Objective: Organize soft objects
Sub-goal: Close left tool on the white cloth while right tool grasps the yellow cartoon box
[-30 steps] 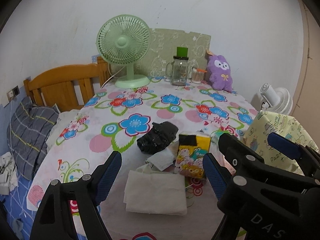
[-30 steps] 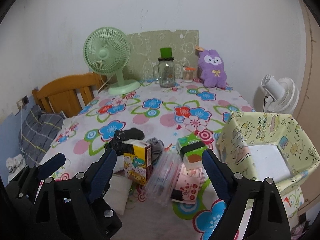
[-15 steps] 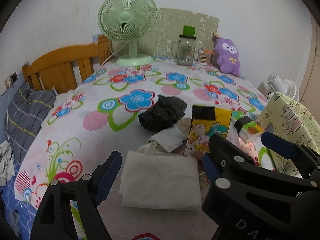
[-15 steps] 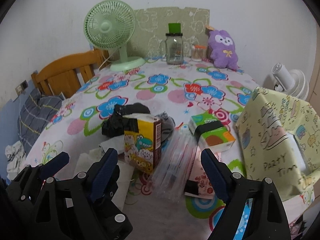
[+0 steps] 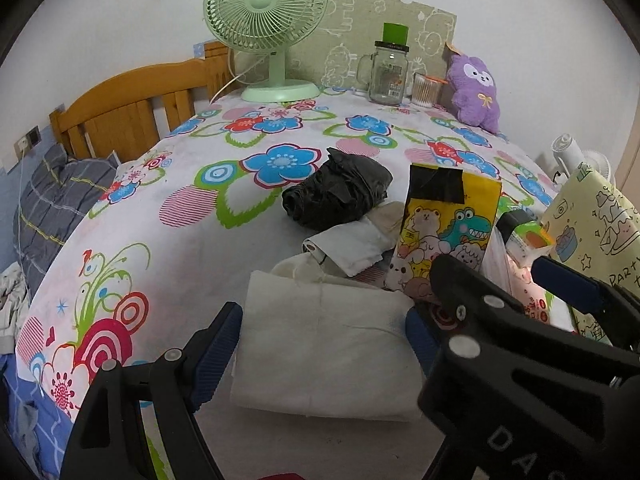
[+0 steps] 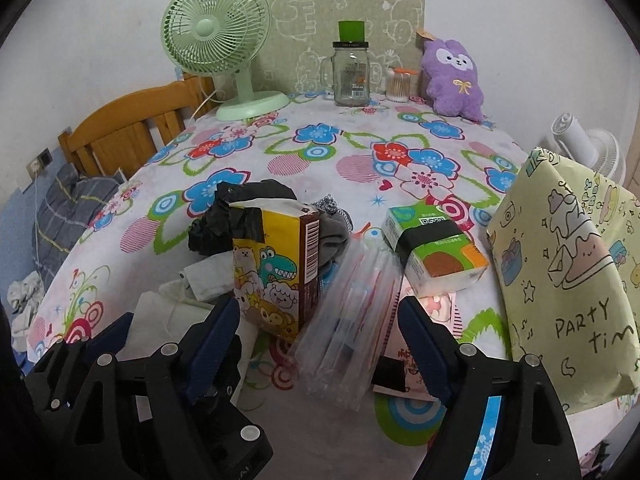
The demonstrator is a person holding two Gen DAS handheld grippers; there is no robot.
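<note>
A folded white cloth (image 5: 326, 344) lies at the table's near edge, between the fingers of my open left gripper (image 5: 324, 340). Behind it lie a white-grey bundle (image 5: 352, 244), a crumpled black bag (image 5: 338, 194) and a yellow cartoon tissue box (image 5: 444, 228). My right gripper (image 6: 320, 332) is open over a clear plastic pack (image 6: 352, 320), with the yellow box (image 6: 276, 264) to its left and a green tissue pack (image 6: 434, 254) to its right. A grey cloth (image 6: 332, 236) lies behind the box.
A yellow-green fabric bin (image 6: 568, 280) stands at the right edge. A green fan (image 6: 218, 46), glass jar (image 6: 351, 76), swab cup (image 6: 398, 86) and purple plush (image 6: 454, 80) line the back. A wooden headboard (image 5: 132, 108) stands left. The floral cloth (image 6: 360, 152) covers the table.
Both grippers have moved forward and down toward the pile. The white cloth now sits between the left fingers and the clear pack between the right fingers.
</note>
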